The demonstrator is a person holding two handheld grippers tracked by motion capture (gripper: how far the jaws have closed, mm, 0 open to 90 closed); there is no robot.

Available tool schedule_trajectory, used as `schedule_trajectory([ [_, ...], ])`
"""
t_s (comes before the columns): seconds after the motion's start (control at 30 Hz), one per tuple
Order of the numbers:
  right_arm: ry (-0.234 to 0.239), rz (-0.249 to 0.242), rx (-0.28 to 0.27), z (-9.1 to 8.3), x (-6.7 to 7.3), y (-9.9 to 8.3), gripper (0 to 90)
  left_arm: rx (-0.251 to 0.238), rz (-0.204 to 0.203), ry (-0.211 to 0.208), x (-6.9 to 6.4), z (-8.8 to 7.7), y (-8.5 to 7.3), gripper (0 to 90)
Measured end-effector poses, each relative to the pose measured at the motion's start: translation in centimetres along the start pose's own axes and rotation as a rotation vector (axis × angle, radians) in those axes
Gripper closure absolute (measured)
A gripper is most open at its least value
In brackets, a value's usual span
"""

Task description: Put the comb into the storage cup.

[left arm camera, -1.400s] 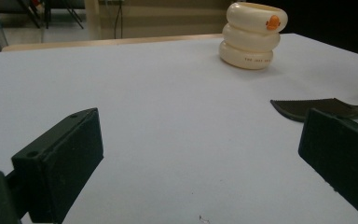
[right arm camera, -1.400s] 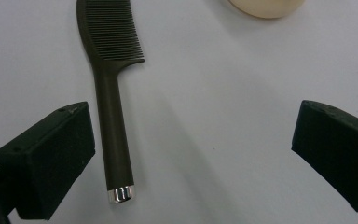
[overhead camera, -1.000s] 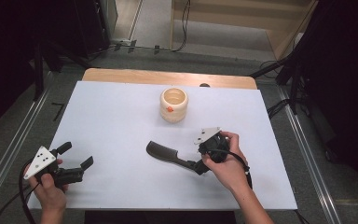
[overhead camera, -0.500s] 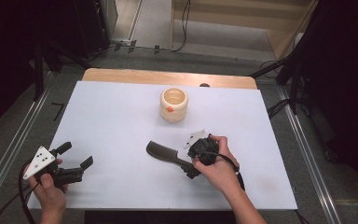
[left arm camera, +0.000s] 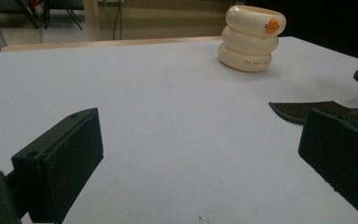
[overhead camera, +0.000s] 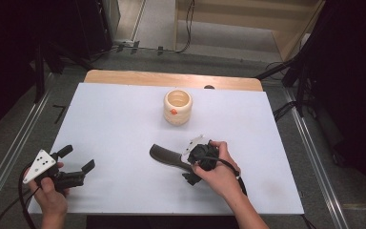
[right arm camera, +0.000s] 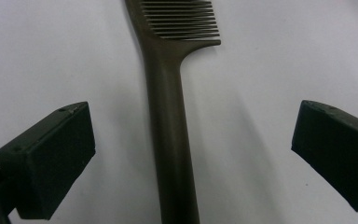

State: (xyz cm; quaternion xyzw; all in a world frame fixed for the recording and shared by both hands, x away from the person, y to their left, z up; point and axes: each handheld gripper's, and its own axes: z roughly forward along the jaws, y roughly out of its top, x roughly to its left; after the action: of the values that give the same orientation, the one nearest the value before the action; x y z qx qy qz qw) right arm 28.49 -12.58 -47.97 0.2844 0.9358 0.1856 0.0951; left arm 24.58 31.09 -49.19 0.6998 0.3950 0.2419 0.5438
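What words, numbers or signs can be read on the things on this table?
Cream ringed cup: a row of small reddish print on its lowest ring, too small and blurred to read.
Same cup: an orange mark near the rim, a picture, not lettering.
Dark comb: no text.

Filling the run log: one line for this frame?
right gripper: open, fingers straddling comb handle | comb: flat on table, ungrasped | left gripper: open, idle | cup: upright, untouched

Both handheld units are black: left gripper (overhead camera: 76,166) carries a grey three-cornered plate with dark dots and a trailing black cable, right gripper (overhead camera: 189,177) likewise plated, each with blocky rectangular jaws.
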Motion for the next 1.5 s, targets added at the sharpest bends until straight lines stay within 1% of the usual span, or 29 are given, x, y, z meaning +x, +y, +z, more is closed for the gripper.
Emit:
schedule_trajectory([
  [0.03, 0.002, 0.001, -0.002, 0.1, 0.0, 0.0, 1.6, 0.001, 0.001, 0.0, 0.0, 0.0, 0.0, 0.0],
  [0.07, 0.003, 0.004, -0.004, 0.1, 0.0, 0.0, 5.3, 0.0, 0.002, -0.002, 0.0, 0.0, 0.0, 0.0],
  [0.13, 0.017, 0.01, -0.001, 0.2, 0.0, 0.0, 5.5, 0.003, 0.003, -0.001, 0.0, 0.0, 0.0, 0.0],
  [0.2, 0.011, 0.01, 0.011, 0.3, 0.1, 0.0, 6.6, 0.002, 0.003, -0.002, 0.0, 0.0, 0.0, 0.0],
  [0.27, 0.003, 0.01, 0.006, 0.4, 0.2, 0.0, 12.5, 0.001, 0.002, -0.003, 0.0, 0.0, 0.0, 0.0],
  [0.3, 0.01, 0.005, 0.0, 0.5, 0.1, 0.1, 12.5, 0.001, 0.002, -0.003, 0.0, 0.0, 0.0, 0.0],
  [0.4, 0.043, 0.023, 0.009, 0.8, 0.2, 0.1, 12.7, 0.001, 0.001, -0.003, 0.0, 0.0, 0.0, 0.0],
  [0.47, 0.058, 0.02, 0.017, 1.0, 0.4, 0.3, 17.0, 0.0, 0.001, -0.005, 0.0, 0.0, 0.0, 0.0],
  [0.5, 0.058, 0.02, 0.017, 1.0, 0.4, 0.3, 17.0, 0.0, 0.0, -0.006, 0.0, 0.0, 0.0, 0.0],
  [0.53, 0.057, 0.024, 0.015, 1.1, 0.5, 0.3, 19.6, 0.001, 0.0, -0.006, 0.0, 0.0, 0.0, 0.0],
  [0.57, 0.054, 0.024, 0.012, 1.2, 0.5, 0.3, 24.8, 0.001, -0.001, -0.006, 0.0, 0.0, 0.0, 0.0],
  [0.6, 0.052, 0.019, 0.005, 1.3, 0.6, 0.3, 27.1, 0.0, -0.002, -0.007, 0.0, 0.0, 0.0, 0.0],
  [0.63, 0.064, 0.016, -0.001, 1.3, 0.6, 0.2, 30.6, 0.0, -0.003, -0.007, 0.0, 0.0, 0.0, 0.0],
  [0.67, 0.064, 0.016, -0.001, 1.3, 0.6, 0.2, 30.6, 0.001, -0.003, -0.007, 0.1, 0.0, 0.0, 0.0],
  [0.73, 0.069, 0.017, -0.009, 1.1, 0.5, 0.2, 39.3, 0.001, -0.003, -0.008, 0.0, 0.0, 0.0, 0.0],
  [0.77, 0.071, 0.018, -0.014, 1.1, 0.4, 0.1, 48.0, 0.001, -0.002, -0.008, 0.0, 0.0, 0.0, 0.0],
  [0.8, 0.071, 0.018, -0.014, 1.1, 0.4, 0.1, 48.0, 0.002, -0.002, -0.008, 0.0, 0.0, 0.0, 0.0],
  [0.83, 0.075, 0.025, -0.013, 1.0, 0.2, 0.1, 61.9, 0.002, -0.003, -0.007, 0.0, 0.0, 0.0, 0.0],
  [0.87, 0.079, 0.023, -0.014, 0.9, 0.0, 0.0, 66.7, 0.003, -0.003, -0.007, 0.0, 0.1, 0.0, 0.0],
  [0.9, 0.079, 0.023, -0.014, 0.9, 0.0, 0.0, 66.7, 0.004, -0.002, -0.008, 0.0, 0.1, 0.0, 0.0],
  [0.93, 0.087, 0.022, -0.012, 0.9, -0.1, 0.0, 70.2, 0.005, -0.002, -0.008, 0.0, 0.1, 0.0, 0.0],
  [1.0, 0.089, 0.026, -0.018, 0.9, -0.1, 0.0, 70.3, 0.007, -0.002, -0.009, 0.0, 0.1, 0.0, 0.0],
  [1.03, 0.085, 0.015, -0.023, 0.9, -0.1, -0.1, 70.4, 0.008, -0.001, -0.01, 0.0, 0.1, 0.0, 0.0],
  [1.1, 0.08, 0.014, -0.035, 0.9, 0.0, -0.2, 70.5, 0.011, -0.001, -0.007, 0.0, 0.1, 0.0, 0.0],
  [1.23, 0.103, 0.043, -0.097, 0.9, -0.3, -1.1, 70.5, 0.017, 0.006, -0.011, 0.0, 0.2, 0.1, 0.0],
  [1.3, 0.105, 0.047, -0.104, 0.9, -0.3, -1.2, 70.5, 0.017, 0.006, -0.01, 0.0, 0.3, 0.1, 0.0],
  [1.43, 0.094, 0.046, -0.144, 0.8, -0.2, -1.6, 70.5, 0.019, 0.008, -0.006, -0.1, 0.2, 0.1, 0.0],
  [1.47, 0.091, 0.053, -0.17, 0.6, -0.4, -2.0, 70.6, 0.017, 0.009, -0.005, -0.1, 0.2, 0.1, 0.0],
  [1.5, 0.091, 0.053, -0.17, 0.6, -0.4, -2.0, 70.6, 0.011, 0.01, -0.006, -0.1, 0.2, 0.1, 0.0],
])
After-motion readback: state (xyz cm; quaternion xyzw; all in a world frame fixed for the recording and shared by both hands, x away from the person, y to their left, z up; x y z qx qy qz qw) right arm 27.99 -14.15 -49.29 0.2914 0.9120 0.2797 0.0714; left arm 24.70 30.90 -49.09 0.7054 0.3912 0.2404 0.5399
